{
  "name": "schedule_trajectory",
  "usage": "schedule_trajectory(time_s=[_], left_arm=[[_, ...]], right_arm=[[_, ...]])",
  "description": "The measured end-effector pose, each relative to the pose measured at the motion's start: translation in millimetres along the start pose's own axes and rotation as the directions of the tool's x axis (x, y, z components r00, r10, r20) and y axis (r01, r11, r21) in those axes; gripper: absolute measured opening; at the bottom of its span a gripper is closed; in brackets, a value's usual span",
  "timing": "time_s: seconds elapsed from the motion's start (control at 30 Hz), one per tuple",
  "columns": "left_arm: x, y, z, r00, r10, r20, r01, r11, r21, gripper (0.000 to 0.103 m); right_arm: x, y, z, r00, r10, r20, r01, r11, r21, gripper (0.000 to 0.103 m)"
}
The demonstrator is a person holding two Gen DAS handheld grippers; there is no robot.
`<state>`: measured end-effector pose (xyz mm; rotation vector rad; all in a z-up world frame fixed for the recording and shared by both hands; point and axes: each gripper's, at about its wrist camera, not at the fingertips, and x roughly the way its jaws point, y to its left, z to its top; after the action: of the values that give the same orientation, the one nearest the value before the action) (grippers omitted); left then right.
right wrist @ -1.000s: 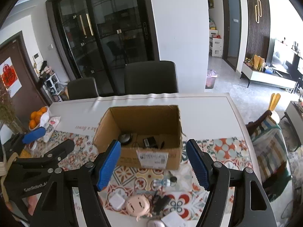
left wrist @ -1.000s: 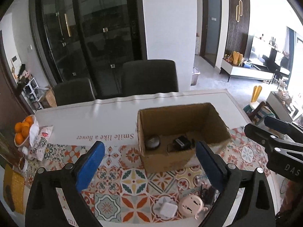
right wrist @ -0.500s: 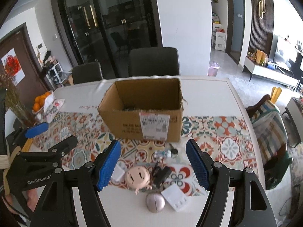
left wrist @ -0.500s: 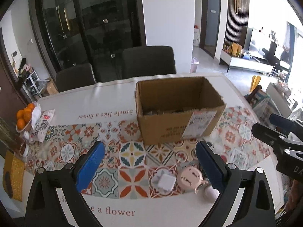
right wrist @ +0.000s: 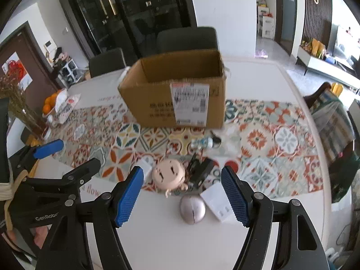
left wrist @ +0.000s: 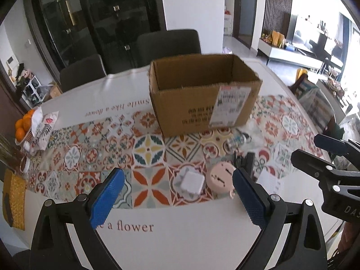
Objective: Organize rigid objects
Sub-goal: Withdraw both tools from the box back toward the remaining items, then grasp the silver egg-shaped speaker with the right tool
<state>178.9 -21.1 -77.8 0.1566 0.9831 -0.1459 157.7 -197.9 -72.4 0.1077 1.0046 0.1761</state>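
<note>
Open-topped brown cardboard box (right wrist: 177, 94) stands upright on the white table (right wrist: 258, 76), on its patterned tile-print runner (right wrist: 270, 135); a white shipping label (right wrist: 191, 103) faces the cameras. The box interior is not visible from either view.

Nearer the cameras than the box, a cluster of loose items lies on the runner's near edge and the bare table:
- small clear bottle with a dark cap (right wrist: 205, 142), on its side, closest to the box;
- round pink plastic face-shaped gadget (right wrist: 168, 175);
- black clip-like device (right wrist: 201, 172), just beside the pink gadget;
- white square adapter (left wrist: 191, 183), on the pink gadget's other side;
- silver oval computer mouse (right wrist: 192, 209) and flat white rectangular block (right wrist: 219, 203), farthest from the box.

Left gripper (left wrist: 177, 196): blue-padded jaws spread wide, holding nothing, above the table on the near side of the cluster.

Right gripper (right wrist: 182, 196): jaws likewise spread wide and empty, with the mouse seen between its fingers.
</note>
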Motion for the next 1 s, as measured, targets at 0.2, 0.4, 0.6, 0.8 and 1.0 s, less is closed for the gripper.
schedule_trajectory(time_s=[0.2,0.4,0.6,0.8,1.0], left_arm=[[12,-5,-18,0.999,0.011,-0.052,-0.010,1.000,0.008,0.098],[26,-5,-37,0.994,0.001,-0.114,-0.002,1.000,-0.006,0.098],[41,-6,-54,0.985,-0.008,-0.172,0.004,1.000,-0.028,0.098],[55,-9,-67,0.974,-0.025,-0.224,0.012,0.998,-0.057,0.098],[70,-14,-80,0.963,-0.026,-0.270,0.010,0.998,-0.060,0.098]], right_arm=[[19,-1,-20,0.997,0.018,-0.076,-0.018,1.000,0.003,0.071],[35,-6,-35,0.990,0.036,-0.137,-0.034,0.999,0.016,0.071],[51,-8,-46,0.981,0.054,-0.184,-0.052,0.999,0.017,0.070],[70,-13,-56,0.969,0.076,-0.236,-0.073,0.997,0.023,0.064],[89,-19,-65,0.954,0.076,-0.290,-0.072,0.997,0.027,0.060]])
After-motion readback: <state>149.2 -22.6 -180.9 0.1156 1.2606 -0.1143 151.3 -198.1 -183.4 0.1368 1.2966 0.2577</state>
